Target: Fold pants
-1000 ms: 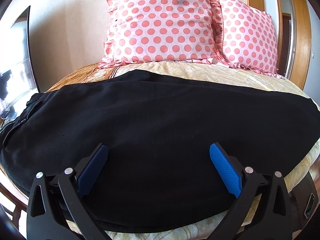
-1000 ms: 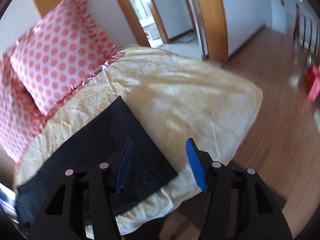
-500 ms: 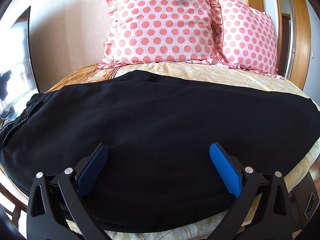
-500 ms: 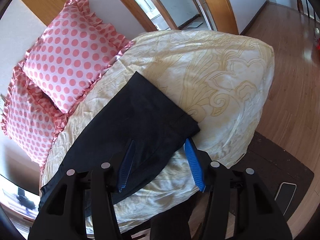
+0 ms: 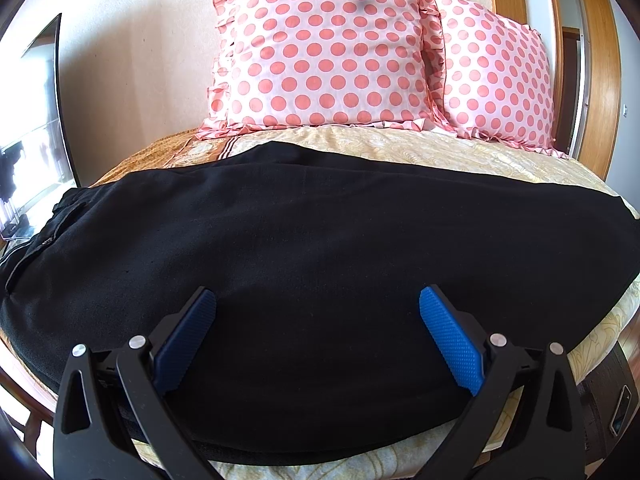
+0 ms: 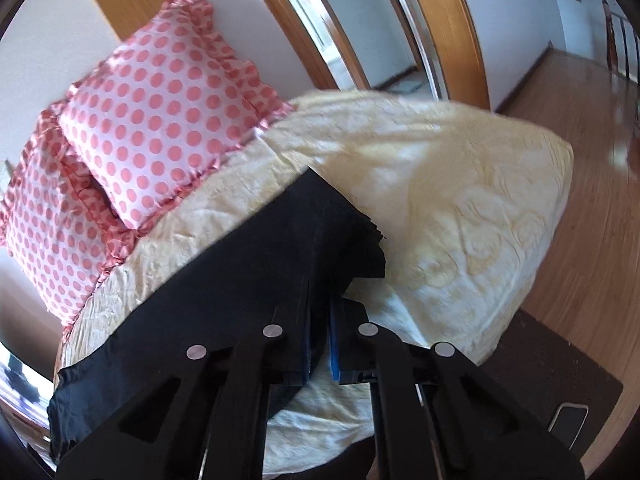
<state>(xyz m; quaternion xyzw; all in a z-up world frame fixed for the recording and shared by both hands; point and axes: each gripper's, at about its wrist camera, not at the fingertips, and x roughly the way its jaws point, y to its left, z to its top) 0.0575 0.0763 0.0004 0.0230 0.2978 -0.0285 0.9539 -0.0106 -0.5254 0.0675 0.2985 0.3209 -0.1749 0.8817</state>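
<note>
Black pants [image 5: 304, 256] lie flat across the cream bedspread [image 5: 460, 152], waistband at the left, leg hems at the right. My left gripper [image 5: 316, 320] is open and empty, its blue pads hovering over the near edge of the pants. In the right wrist view my right gripper [image 6: 320, 340] is shut on the hem end of the pants [image 6: 280, 264], and the cloth there is lifted and bunched off the bedspread [image 6: 460, 208].
Two pink polka-dot pillows [image 5: 332, 52] lean on the wall at the head of the bed. A wooden door frame [image 6: 452, 28] and wood floor [image 6: 592, 200] lie to the right. A dark mat [image 6: 560, 380] with a phone sits by the bed's near edge.
My right gripper moved in over the leg hem, closed on it and raised the cloth. My left gripper has hardly moved and stays open.
</note>
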